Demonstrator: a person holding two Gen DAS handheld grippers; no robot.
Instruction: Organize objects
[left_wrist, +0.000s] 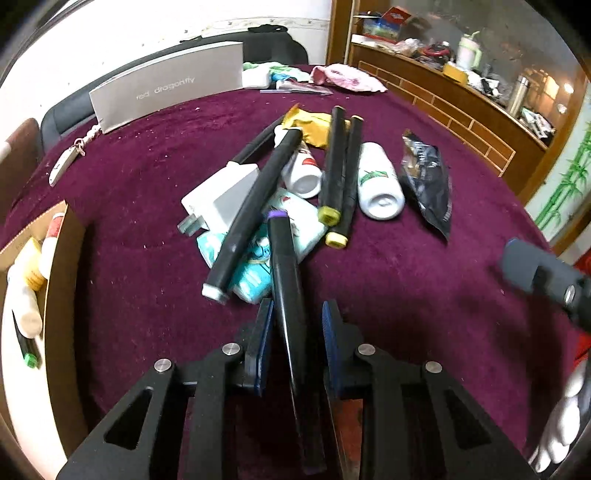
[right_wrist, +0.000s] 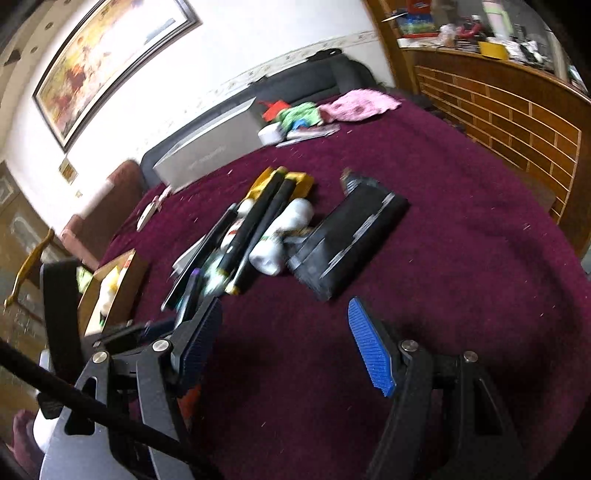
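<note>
Left gripper (left_wrist: 297, 314): its jaws pinch a black marker with a purple cap (left_wrist: 286, 291), which runs lengthwise between the blue pads, purple end pointing away toward the pile.
Right gripper (right_wrist: 286, 332): its jaws stand spread wide with nothing between them, above bare cloth; one blue ribbed pad (right_wrist: 369, 350) faces the camera.
Surface (left_wrist: 406, 295): a round top covered in dark purple cloth dotted with pale crumbs.
Pile: just ahead of the left jaws, in a loose heap.
Second marker (left_wrist: 255, 214): black with a pale end cap, lying slantwise across a white charger plug (left_wrist: 221, 199) and teal-and-white packets (left_wrist: 251, 277).
Yellow-capped markers (left_wrist: 338, 173): two side by side, beyond the left jaws and slightly to their right, caps toward the camera.
White bottles (left_wrist: 378, 181): one with a green label right of the yellow-capped pair, one with a red label (left_wrist: 303, 173) left of it, both on their sides.
Yellow packet (left_wrist: 314, 125): at the far end of the pile, partly under the markers.
Black snack bag (left_wrist: 428, 181): right of the green-label bottle, apart from the heap; ahead of the right jaws in the right wrist view.
Cardboard box (left_wrist: 62, 266): far left of the left jaws, holding tubes and a green-capped marker (left_wrist: 27, 347).
Grey box (left_wrist: 166, 85): at the far edge, lettered "red dragonfly".
</note>
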